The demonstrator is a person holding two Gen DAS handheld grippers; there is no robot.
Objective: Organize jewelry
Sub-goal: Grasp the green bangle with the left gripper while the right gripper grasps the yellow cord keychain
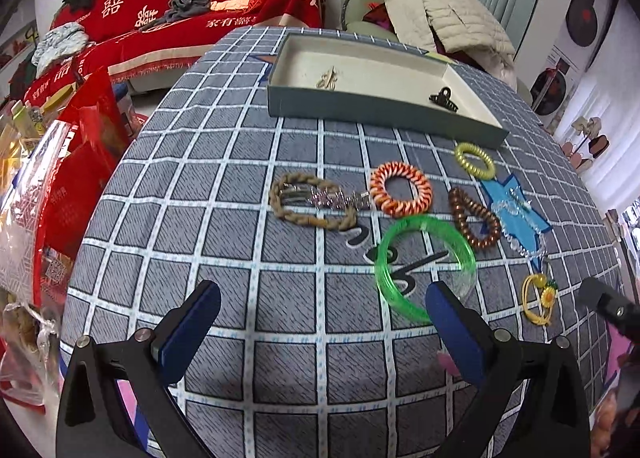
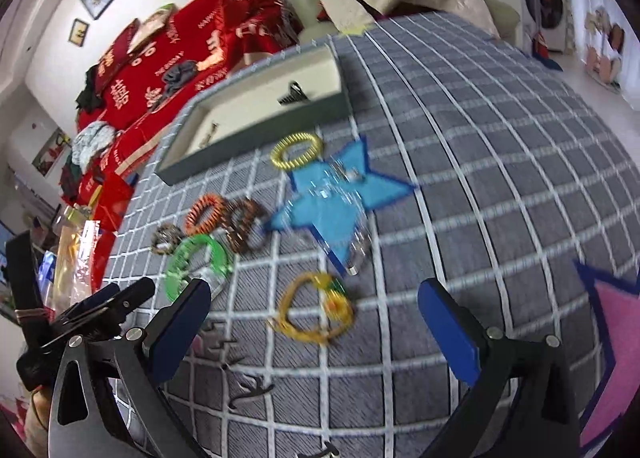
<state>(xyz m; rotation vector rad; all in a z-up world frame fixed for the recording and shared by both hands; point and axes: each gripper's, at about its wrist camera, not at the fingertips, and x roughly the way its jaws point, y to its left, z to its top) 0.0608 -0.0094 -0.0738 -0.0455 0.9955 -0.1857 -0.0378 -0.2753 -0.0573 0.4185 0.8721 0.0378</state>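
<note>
- Left gripper [image 1: 324,322]: fingers spread wide, holding nothing; green bangle [image 1: 426,266] at its 1 o'clock on the counter [image 1: 224,185].
- Right gripper [image 2: 314,322]: fingers wide apart, empty; yellow bracelet [image 2: 316,308] lies between them.
- Box [image 1: 360,105]: holds a black hair claw [image 1: 444,97].

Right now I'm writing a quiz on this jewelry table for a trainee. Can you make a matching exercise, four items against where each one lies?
Items:
1. black claw clip
2. clear bead bracelet
3. green bangle
4. yellow coil tie

Places:
A. on the blue star patch
B. on the cloth, just in front of the box's near wall
C. inside the box
D. nearest the left gripper, by its right finger

Pairs: 1-C, 2-A, 3-D, 4-B
</note>
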